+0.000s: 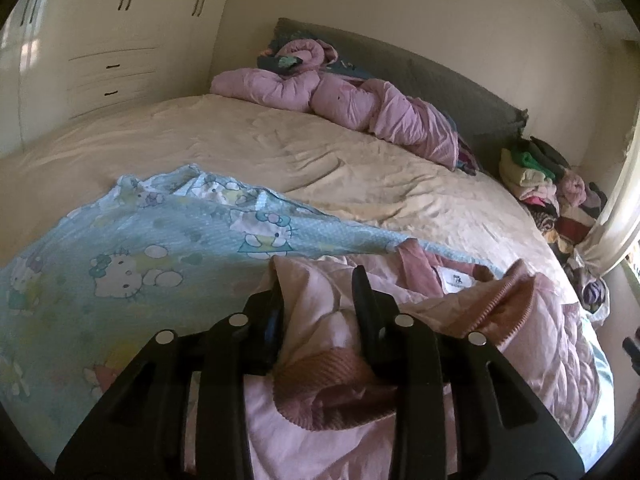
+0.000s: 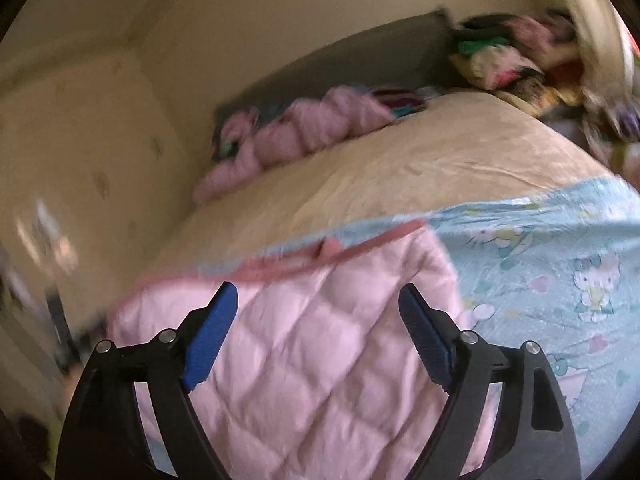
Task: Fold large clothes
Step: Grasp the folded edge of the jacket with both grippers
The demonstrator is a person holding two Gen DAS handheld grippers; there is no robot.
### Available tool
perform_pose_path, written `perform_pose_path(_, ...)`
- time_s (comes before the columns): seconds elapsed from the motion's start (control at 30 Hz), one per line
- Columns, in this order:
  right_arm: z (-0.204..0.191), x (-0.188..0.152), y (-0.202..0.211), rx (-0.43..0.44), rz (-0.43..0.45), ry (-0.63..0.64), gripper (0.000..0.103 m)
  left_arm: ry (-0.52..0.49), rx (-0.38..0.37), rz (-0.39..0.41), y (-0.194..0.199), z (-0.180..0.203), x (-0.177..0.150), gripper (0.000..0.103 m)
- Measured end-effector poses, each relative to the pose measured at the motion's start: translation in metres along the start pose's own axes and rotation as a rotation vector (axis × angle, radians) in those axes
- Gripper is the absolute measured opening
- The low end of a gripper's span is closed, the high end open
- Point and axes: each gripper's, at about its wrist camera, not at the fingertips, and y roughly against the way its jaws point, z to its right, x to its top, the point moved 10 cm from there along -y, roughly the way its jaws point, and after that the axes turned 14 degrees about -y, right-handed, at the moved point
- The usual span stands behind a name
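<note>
lying crumpled on the near part of the bed (image 1: 248, 136): a pale pink quilted jacket (image 2: 320, 344), diamond-stitched outside, smooth lighter lining inside, darker ribbed pink knit at collar and cuff, a white label showing near the neck (image 1: 456, 280). spreading partly over a light blue cartoon-cat sheet (image 1: 120, 248) that is covering the beige bedspread beneath. bunching up between the narrow-set jaws of the left gripper (image 1: 318, 292), lining and ribbed cuff (image 1: 340, 392) sitting in the gap; pressing or not, cannot tell. hovering over the quilted side, the right gripper (image 2: 318, 300), jaws standing wide apart with blue pads (image 2: 212, 336) bare and nothing pinched between them. resting farther back against the grey headboard (image 1: 440, 68), a rolled lilac-pink duvet (image 1: 360, 100). piling up beside the far corner of the bed, a heap of mixed clothes (image 1: 544, 184). standing along the far wall, cream wardrobe doors and drawers (image 1: 108, 60). blurring heavily in the right wrist view.
</note>
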Motion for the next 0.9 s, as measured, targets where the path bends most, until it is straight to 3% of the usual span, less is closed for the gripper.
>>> perform_pose_path(0.07,-0.013,-0.035,-0.019,-0.035,-0.086,0.101,0.082,-0.002,-0.001,0.004,-0.001,0.001,0.002,0.026)
perform_pose_path(0.13,-0.017,-0.068,-0.043,-0.053,-0.197,0.116,0.082,-0.021,-0.004,0.015,0.002,0.005,0.005,0.031)
perform_pose_path(0.23,-0.007,-0.095,-0.072,-0.138,-0.261,0.123,0.083,-0.044,-0.023,0.036,0.010,0.013,0.011,0.055)
perform_pose_path(0.27,-0.005,-0.099,-0.077,-0.160,-0.260,0.131,0.084,-0.050,-0.038,0.054,0.015,0.017,0.015,0.064)
perform_pose_path(0.3,-0.003,-0.102,-0.083,-0.176,-0.260,0.131,0.085,-0.055,-0.032,0.066,0.019,0.018,0.018,0.067)
perform_pose_path(0.5,-0.002,-0.103,-0.085,-0.169,-0.236,0.106,0.086,-0.106,-0.013,0.108,0.041,0.021,0.027,0.071)
perform_pose_path(0.57,-0.004,-0.095,-0.074,-0.130,-0.214,0.084,0.086,-0.127,0.017,0.101,0.044,0.016,0.023,0.089)
perform_pose_path(0.6,-0.003,-0.088,-0.067,-0.121,-0.190,0.076,0.086,-0.133,0.024,0.096,0.044,0.013,0.021,0.092)
perform_pose_path(0.73,0.023,-0.052,-0.034,-0.199,-0.066,0.071,0.086,-0.125,0.037,0.006,0.029,-0.006,-0.008,0.093)
perform_pose_path(0.9,0.066,-0.033,-0.024,-0.308,-0.060,0.060,0.086,-0.113,-0.016,-0.132,0.009,-0.022,-0.048,0.093)
